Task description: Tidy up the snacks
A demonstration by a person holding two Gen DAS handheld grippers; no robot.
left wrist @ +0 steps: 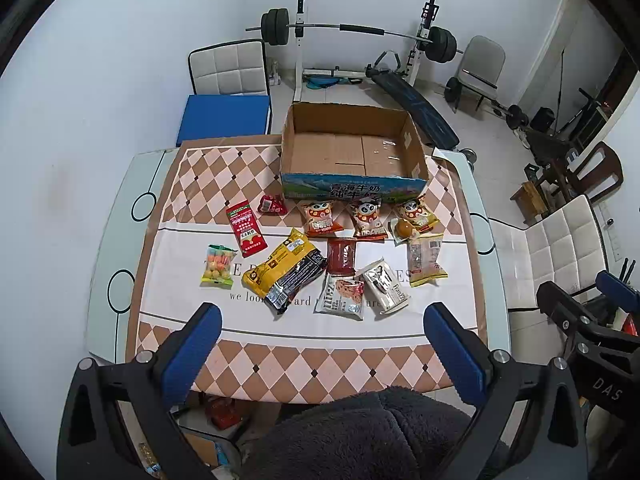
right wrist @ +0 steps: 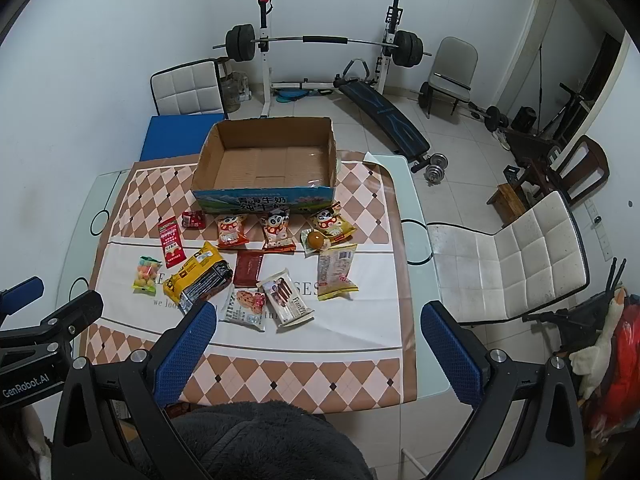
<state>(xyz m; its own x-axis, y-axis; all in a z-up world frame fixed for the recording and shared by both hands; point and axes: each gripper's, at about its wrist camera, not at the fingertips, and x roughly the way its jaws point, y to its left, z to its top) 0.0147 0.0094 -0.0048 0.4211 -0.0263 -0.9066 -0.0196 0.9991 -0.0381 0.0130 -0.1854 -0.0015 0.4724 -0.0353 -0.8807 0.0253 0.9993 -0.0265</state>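
A: Where does the left wrist view sit?
B: High over the near edge of the desk (left wrist: pixel 120 240), tilted down and facing the far wall, well back from the box (left wrist: pixel 352 184).
A: And the right wrist view?
B: Same height and heading, set further right. Both share the desk (right wrist: pixel 404 208), box (right wrist: pixel 264 200), snacks (right wrist: pixel 264 264) and barbell (right wrist: pixel 324 42).

box (left wrist: pixel 352 152): matt cardboard (glossy printed front); snack packets (left wrist: pixel 290 270): shiny plastic; tablecloth (left wrist: pixel 280 360): smooth, glossy
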